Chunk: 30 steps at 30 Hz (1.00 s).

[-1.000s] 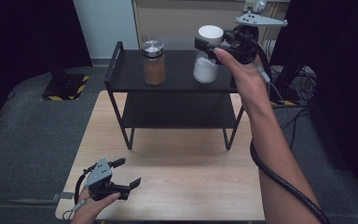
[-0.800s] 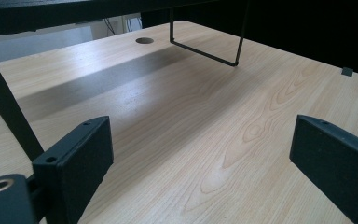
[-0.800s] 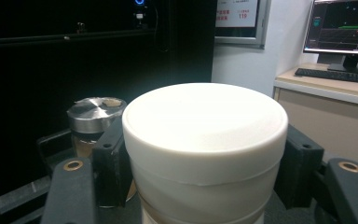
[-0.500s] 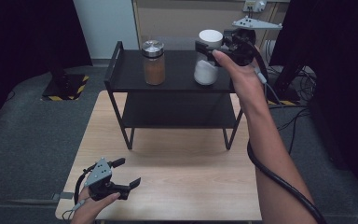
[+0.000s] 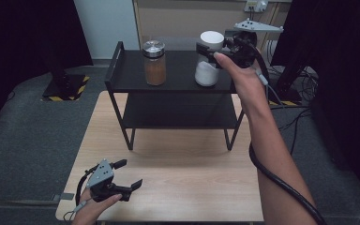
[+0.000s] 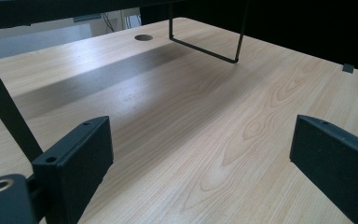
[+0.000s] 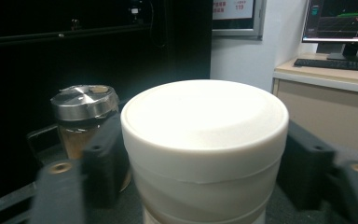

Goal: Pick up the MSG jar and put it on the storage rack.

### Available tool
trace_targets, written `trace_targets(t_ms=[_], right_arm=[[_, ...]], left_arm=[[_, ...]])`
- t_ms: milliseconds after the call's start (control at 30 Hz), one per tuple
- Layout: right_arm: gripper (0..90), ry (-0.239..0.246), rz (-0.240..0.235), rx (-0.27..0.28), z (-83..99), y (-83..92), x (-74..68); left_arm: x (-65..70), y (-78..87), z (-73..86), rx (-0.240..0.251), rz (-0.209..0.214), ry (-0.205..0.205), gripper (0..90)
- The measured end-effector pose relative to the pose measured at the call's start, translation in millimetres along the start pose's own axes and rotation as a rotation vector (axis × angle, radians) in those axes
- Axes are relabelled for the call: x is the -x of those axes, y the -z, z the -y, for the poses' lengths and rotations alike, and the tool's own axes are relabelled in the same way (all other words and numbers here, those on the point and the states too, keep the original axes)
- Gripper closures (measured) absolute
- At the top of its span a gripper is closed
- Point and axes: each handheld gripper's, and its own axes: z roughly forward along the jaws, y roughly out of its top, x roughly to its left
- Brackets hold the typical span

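Lighting is uneven: the wooden table (image 5: 168,164) is evenly lit from above, with dark, underexposed surroundings. The black shelf (image 5: 178,75) casts a soft shadow band across the tabletop. In the right gripper view the white lid (image 7: 205,121) is slightly overexposed, and the near jaws are blurred.

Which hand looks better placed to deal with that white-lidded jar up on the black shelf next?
The right. Its hand-held gripper straddles the white-lidded jar on the shelf, jaws just opening. The left hand-held gripper sits open, low at the table's near edge.
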Motion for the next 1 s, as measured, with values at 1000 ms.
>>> trace_targets(t_ms=[1000], right_arm=[[1.1,0.081,0.045,0.046,48.6,106.9,-42.1]], left_arm=[[2.5,1.3,2.9,-0.01,-0.028,0.012,1.9]])
